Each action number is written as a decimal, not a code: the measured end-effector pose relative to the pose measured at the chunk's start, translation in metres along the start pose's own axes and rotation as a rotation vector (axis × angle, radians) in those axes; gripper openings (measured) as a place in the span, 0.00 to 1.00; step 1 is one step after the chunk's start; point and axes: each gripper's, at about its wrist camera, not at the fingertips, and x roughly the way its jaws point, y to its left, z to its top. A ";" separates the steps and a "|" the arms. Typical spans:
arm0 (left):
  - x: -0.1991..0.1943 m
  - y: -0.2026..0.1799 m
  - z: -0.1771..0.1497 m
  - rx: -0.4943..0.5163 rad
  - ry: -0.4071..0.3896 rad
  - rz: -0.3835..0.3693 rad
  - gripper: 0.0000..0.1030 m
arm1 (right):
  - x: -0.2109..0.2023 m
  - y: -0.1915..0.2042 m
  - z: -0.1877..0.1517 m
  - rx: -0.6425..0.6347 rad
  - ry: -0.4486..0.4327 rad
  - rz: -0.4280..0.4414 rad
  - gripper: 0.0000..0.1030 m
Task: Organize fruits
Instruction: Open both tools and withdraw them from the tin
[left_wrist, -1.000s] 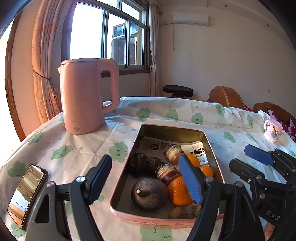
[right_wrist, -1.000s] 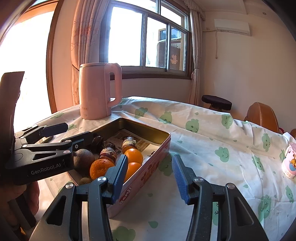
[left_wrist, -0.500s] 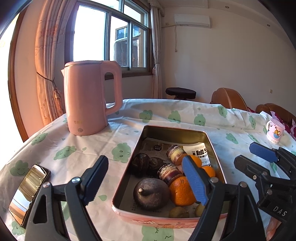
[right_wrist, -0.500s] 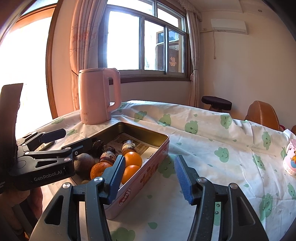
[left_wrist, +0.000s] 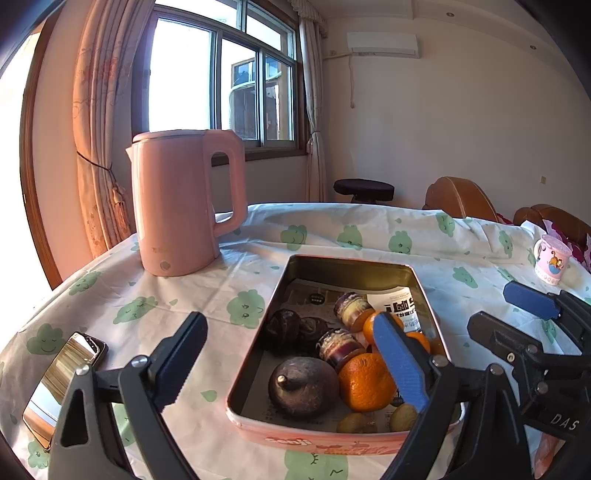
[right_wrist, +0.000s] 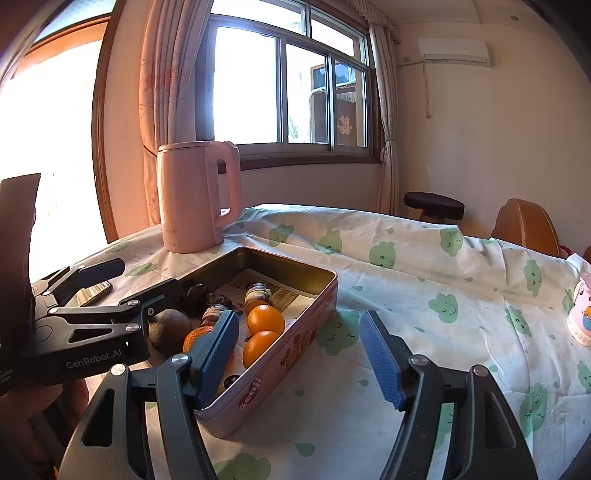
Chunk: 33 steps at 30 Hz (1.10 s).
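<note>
A counter (left_wrist: 369, 229) under a white cloth with green cloud prints fills both views. On its far left side stands a pink kettle (left_wrist: 181, 201), upright, handle to the right. Near the middle lies an open pink tin (left_wrist: 332, 437), lined with printed paper. The fruit is all inside it: a dark round fruit (left_wrist: 303, 386) at the near end, three oranges (left_wrist: 365, 380) along the right wall, two small dark fruits (left_wrist: 284, 326) farther back, and kiwis (left_wrist: 356, 422) in the near right corner. Two small jars (left_wrist: 338, 345) lie among them. A mug (left_wrist: 551, 259) stands well apart at the far right; a phone (left_wrist: 62, 376) lies flat at the near left.

The left tool (left_wrist: 288, 362) hangs over the tin's near end, its jaws spreading, pinching nothing. The right tool (right_wrist: 299, 354) sits just beside the tin's right wall, jaws also spreading, empty.
</note>
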 end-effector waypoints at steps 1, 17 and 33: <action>0.000 0.000 0.000 -0.001 -0.001 0.000 0.93 | 0.000 0.000 0.000 0.000 0.000 0.002 0.69; -0.003 -0.001 0.000 0.016 -0.015 0.007 1.00 | -0.007 -0.004 -0.001 0.026 -0.029 -0.016 0.81; -0.008 -0.004 0.000 0.027 -0.040 0.028 1.00 | -0.019 -0.013 -0.003 0.072 -0.084 -0.070 0.84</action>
